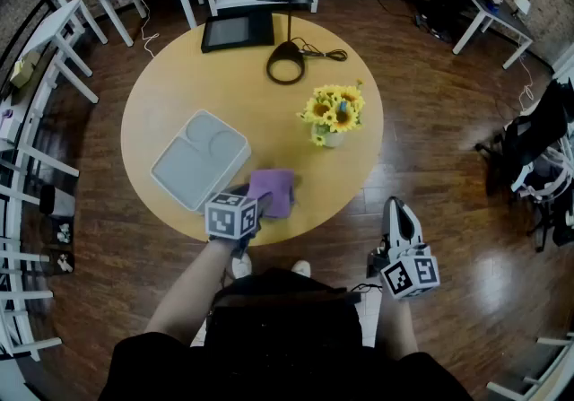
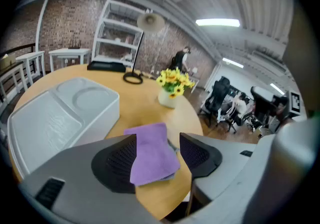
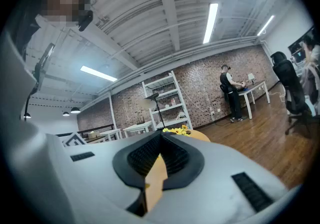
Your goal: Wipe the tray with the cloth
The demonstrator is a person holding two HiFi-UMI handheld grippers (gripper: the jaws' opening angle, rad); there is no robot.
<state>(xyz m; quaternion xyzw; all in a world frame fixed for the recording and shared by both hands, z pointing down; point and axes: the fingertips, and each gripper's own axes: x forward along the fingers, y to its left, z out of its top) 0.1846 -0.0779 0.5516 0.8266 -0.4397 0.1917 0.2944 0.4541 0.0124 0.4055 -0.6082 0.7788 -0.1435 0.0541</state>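
Head view: the left gripper reached over the near edge of the round table, just at the near end of the purple cloth. The cloth lay flat close to that near edge, just right of the grey tray, which sat towards the table's left edge. I judged the main risk to be that a shallow close would pinch only the top layer, or drag the cloth back off the near edge, since so little table lay behind it. The right gripper hung off the table, beside the person's right leg and well apart from cloth and tray.

Left gripper view: the jaws stood spread wide, tilted down, with the cloth between them and its near end under the pads. Nothing showed them pressing on it, so it was not yet held. The tray lay to the left, near the left jaw; a sideways swing during the pick-up could have knocked it. The vase of flowers stood further on, towards the table's right edge, clear of the jaws.

Right gripper view: its jaws were pressed together on nothing, pointing level across the room; neither cloth nor tray showed there.
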